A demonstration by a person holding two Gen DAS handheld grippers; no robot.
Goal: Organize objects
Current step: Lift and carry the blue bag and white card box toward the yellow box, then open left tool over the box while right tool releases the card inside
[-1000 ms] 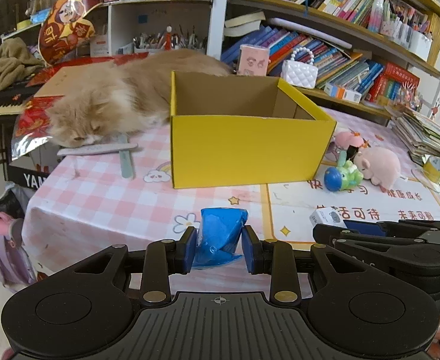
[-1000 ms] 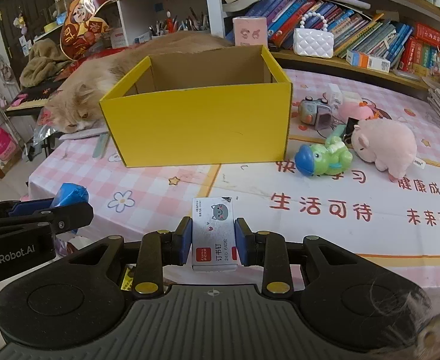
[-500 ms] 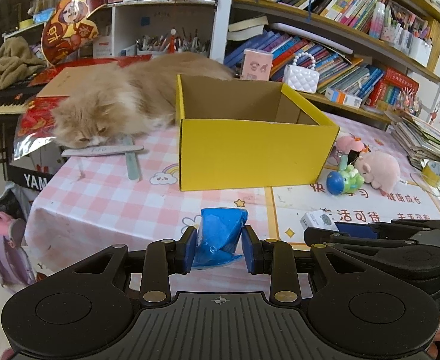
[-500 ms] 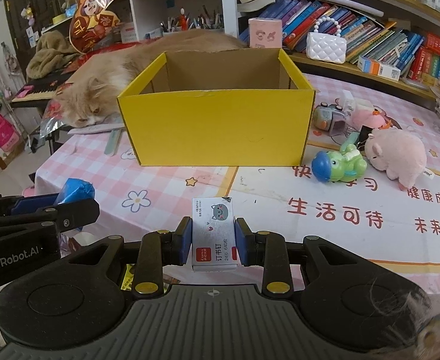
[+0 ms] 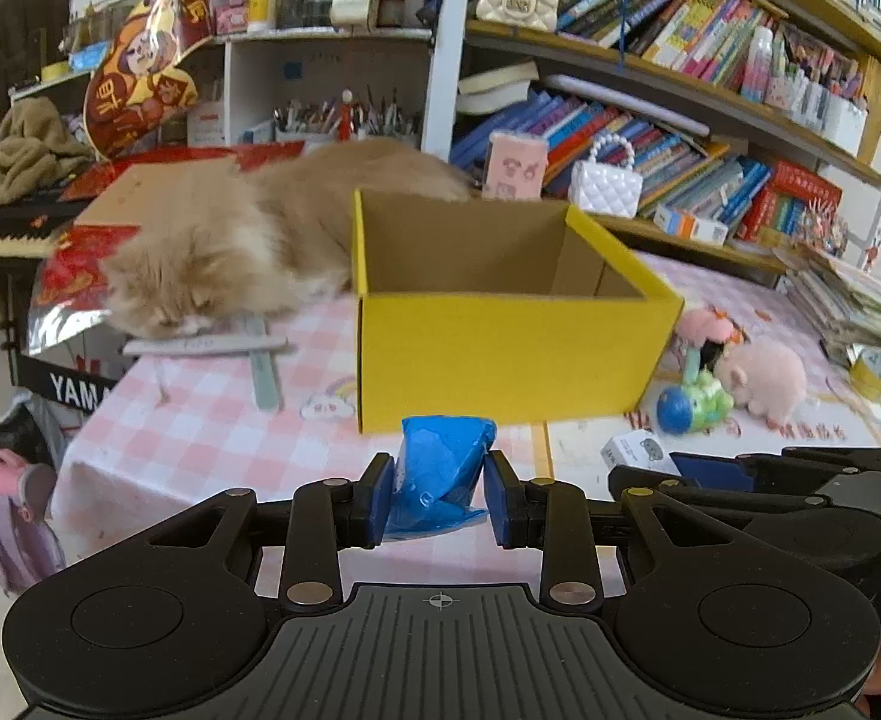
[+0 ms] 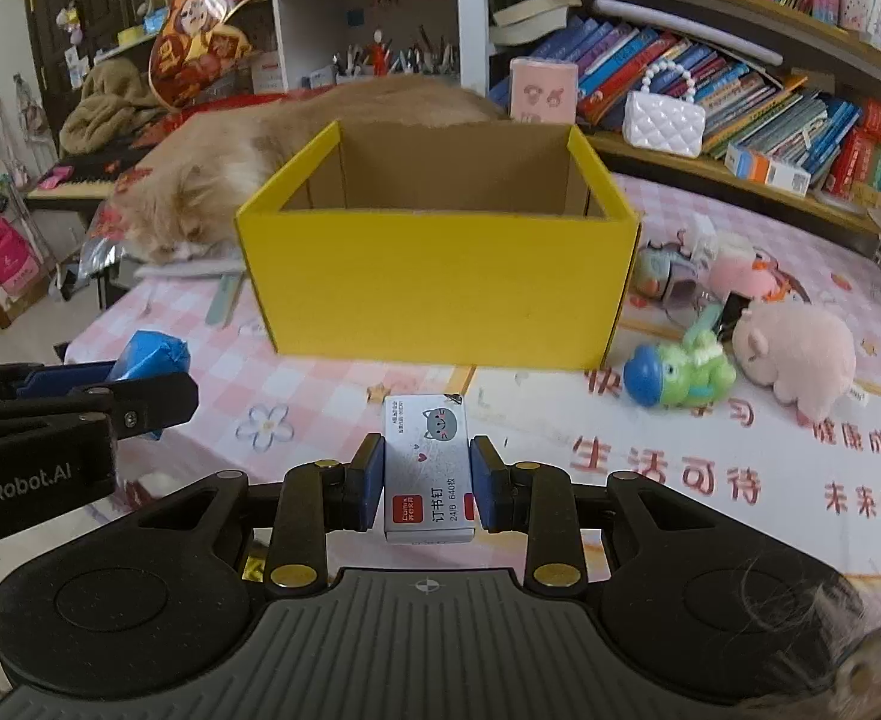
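My left gripper (image 5: 438, 495) is shut on a crumpled blue packet (image 5: 440, 468), held above the near edge of the pink checked table (image 5: 200, 420). My right gripper (image 6: 427, 489) is shut on a small white staple box with a grey cat face (image 6: 427, 462). Both hang in front of an open yellow cardboard box (image 5: 500, 354) (image 6: 440, 288) whose brown inside looks empty as far as I see. In the right wrist view the left gripper (image 6: 140, 384) with the blue packet (image 6: 155, 357) shows at the left. The left wrist view catches the right gripper (image 5: 704, 468) with the white box (image 5: 635, 450).
A fluffy orange cat (image 5: 230, 246) (image 6: 212, 192) lies behind and left of the yellow box. A green and blue toy (image 6: 677, 372), a pink plush pig (image 6: 794, 354) and other small toys lie to its right. Bookshelves (image 5: 680, 138) line the back; paper stacks (image 5: 860, 294) sit far right.
Both views have tilted slightly, so the yellow box and the cat sit lower in the frame. The grips on the blue packet and the staple box are unchanged.
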